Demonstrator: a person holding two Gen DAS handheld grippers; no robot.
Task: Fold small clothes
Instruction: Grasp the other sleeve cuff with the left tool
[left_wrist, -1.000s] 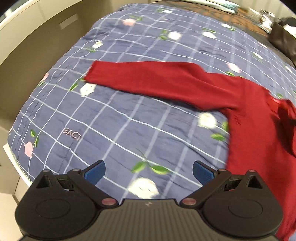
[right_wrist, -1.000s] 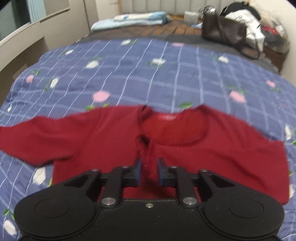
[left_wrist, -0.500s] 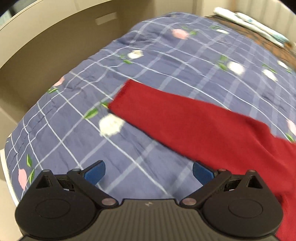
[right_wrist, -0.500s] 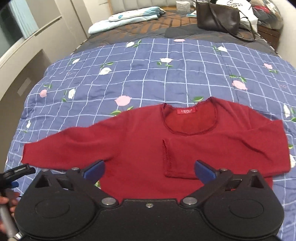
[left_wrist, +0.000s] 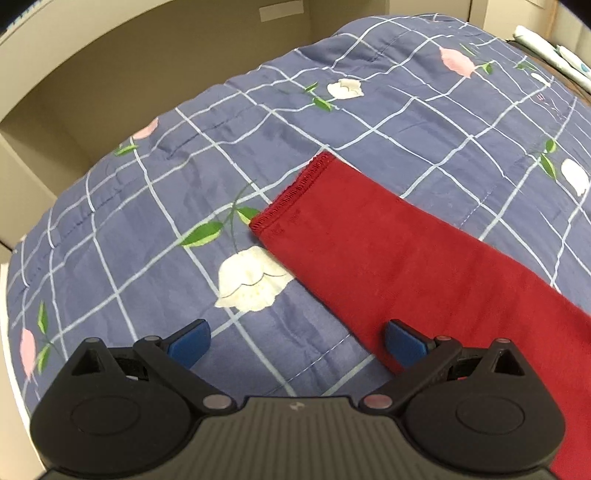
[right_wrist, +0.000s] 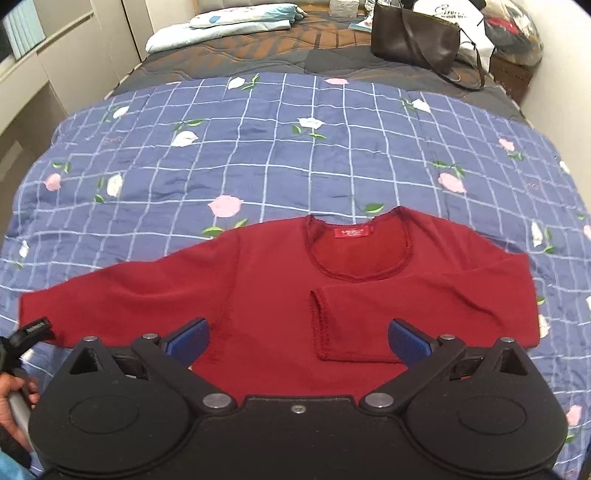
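Note:
A dark red long-sleeved top (right_wrist: 273, 291) lies flat on a blue checked floral quilt (right_wrist: 295, 155), neck hole away from me. Its right sleeve is folded across the chest, cuff (right_wrist: 318, 325) near the middle. The left sleeve (left_wrist: 388, 251) stretches out straight, its stitched cuff (left_wrist: 295, 188) lying just ahead of my left gripper (left_wrist: 297, 341), which is open with one blue pad over the sleeve's edge. My right gripper (right_wrist: 299, 341) hovers open above the top's lower part, holding nothing. The left gripper's tip (right_wrist: 33, 330) shows at the sleeve end in the right wrist view.
Beige wall panels (left_wrist: 110, 74) run close along the quilt's left edge. At the bed's far end lie folded light blue bedding (right_wrist: 221, 26), a dark handbag (right_wrist: 417, 40) and bags (right_wrist: 513, 26). A hand (right_wrist: 14, 402) holds the left tool's handle.
My right gripper let go of the folded right sleeve, opened and pulled back. My left gripper moved in toward the outstretched left sleeve's cuff, staying open.

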